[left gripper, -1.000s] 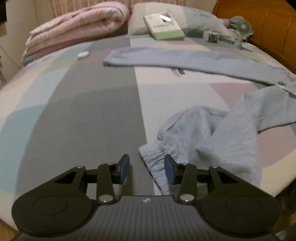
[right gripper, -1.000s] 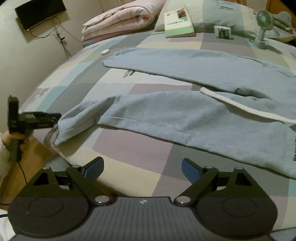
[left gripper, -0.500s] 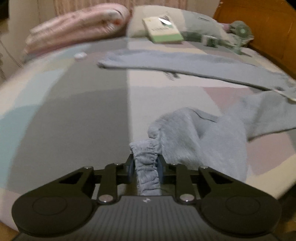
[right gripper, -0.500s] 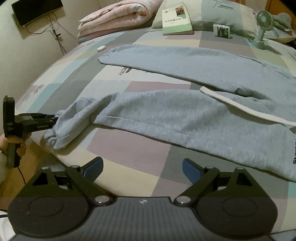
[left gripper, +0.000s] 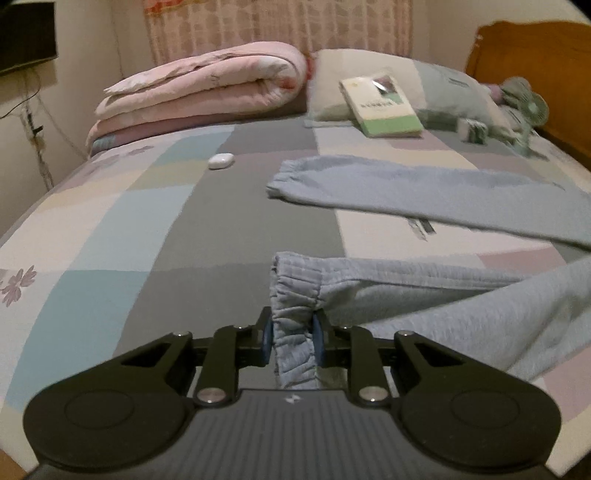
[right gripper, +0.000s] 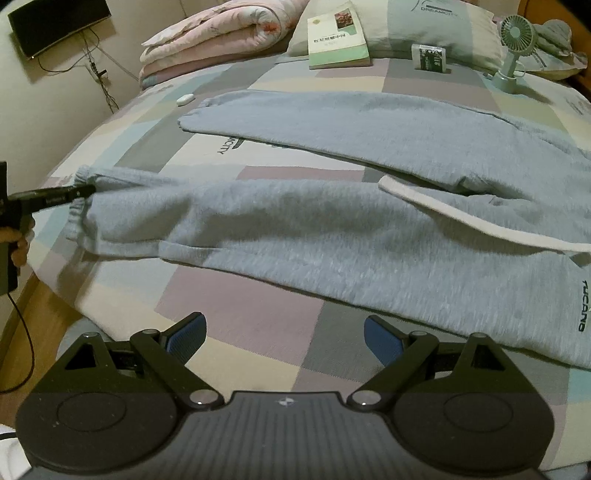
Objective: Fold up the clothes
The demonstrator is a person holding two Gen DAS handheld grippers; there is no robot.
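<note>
Light grey-blue sweatpants [right gripper: 332,236] lie spread across the bed, both legs pointing left, white drawstring [right gripper: 472,221] near the waist at right. My left gripper [left gripper: 292,338] is shut on the elastic cuff [left gripper: 293,295] of the near leg and holds it lifted off the bedspread; in the right wrist view the left gripper [right gripper: 79,192] shows at the far left edge, pinching that cuff [right gripper: 79,214], a hand below it. The far leg [left gripper: 424,192] lies flat. My right gripper [right gripper: 284,336] hovers open over the bed's near edge, nothing between its fingers.
A patchwork bedspread [left gripper: 110,221] covers the bed. At the back lie a folded pink quilt [left gripper: 199,92], a pillow [right gripper: 436,26] with a green book [right gripper: 338,37], a small box [right gripper: 430,57], a desk fan [right gripper: 515,48] and a white oval case [left gripper: 221,161]. Wooden headboard [left gripper: 535,62] at right.
The left gripper closed on the near leg's cuff, then lifted it and drew it left, straightening the crumpled leg. The right gripper stayed put and open.
</note>
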